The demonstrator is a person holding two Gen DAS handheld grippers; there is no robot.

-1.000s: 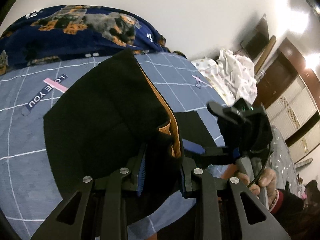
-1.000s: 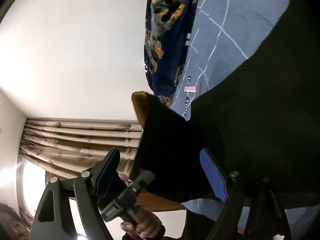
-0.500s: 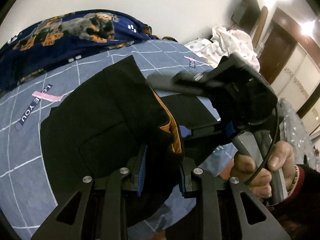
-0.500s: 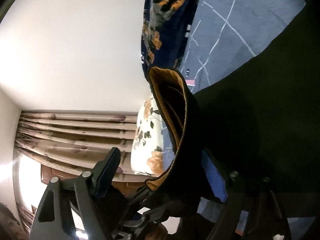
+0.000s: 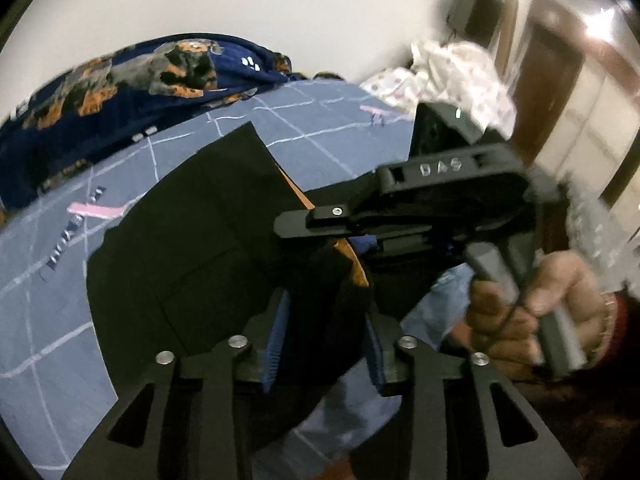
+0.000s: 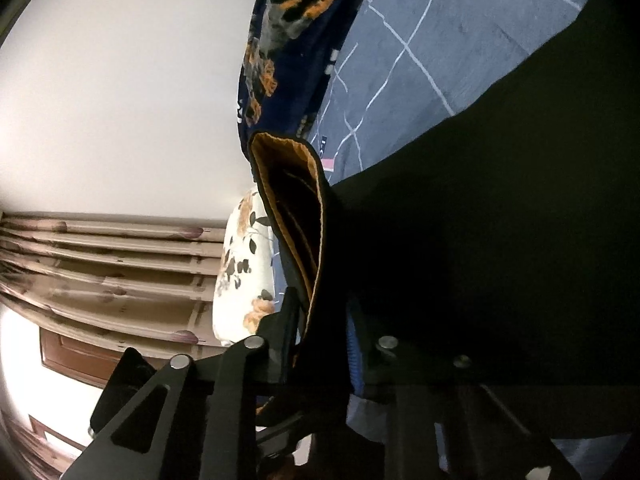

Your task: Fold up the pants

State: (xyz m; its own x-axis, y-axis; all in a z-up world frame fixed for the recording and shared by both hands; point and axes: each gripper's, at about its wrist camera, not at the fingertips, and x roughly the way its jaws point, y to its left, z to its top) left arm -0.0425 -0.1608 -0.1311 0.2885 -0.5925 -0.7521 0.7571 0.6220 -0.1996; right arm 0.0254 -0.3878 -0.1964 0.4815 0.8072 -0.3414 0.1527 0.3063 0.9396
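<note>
Black pants (image 5: pixel 180 260) with an orange-lined waistband (image 6: pixel 296 184) lie on a blue checked bedsheet (image 5: pixel 48 340), with one end lifted. My left gripper (image 5: pixel 324 320) has the bunched waistband between its blue pads (image 5: pixel 276 332); its jaws are opening and the pads stand slightly off the cloth. My right gripper (image 5: pixel 320 236), held by a hand (image 5: pixel 520 312), reaches in from the right just above. In the right wrist view the right gripper (image 6: pixel 320 320) is closing, and its pads press on the upright waistband fold.
A dark blue dog-print blanket (image 5: pixel 120 88) lies along the far edge of the bed. A heap of white clothes (image 5: pixel 452 76) sits at the far right, with a brown door (image 5: pixel 552 80) behind it. A white floral pillow (image 6: pixel 240 272) and curtains (image 6: pixel 100 260) lie beyond the waistband.
The right gripper's jaws went from wide apart to closed on the waistband. The left gripper's pads spread a little. In the left wrist view the right gripper has moved left over the waistband.
</note>
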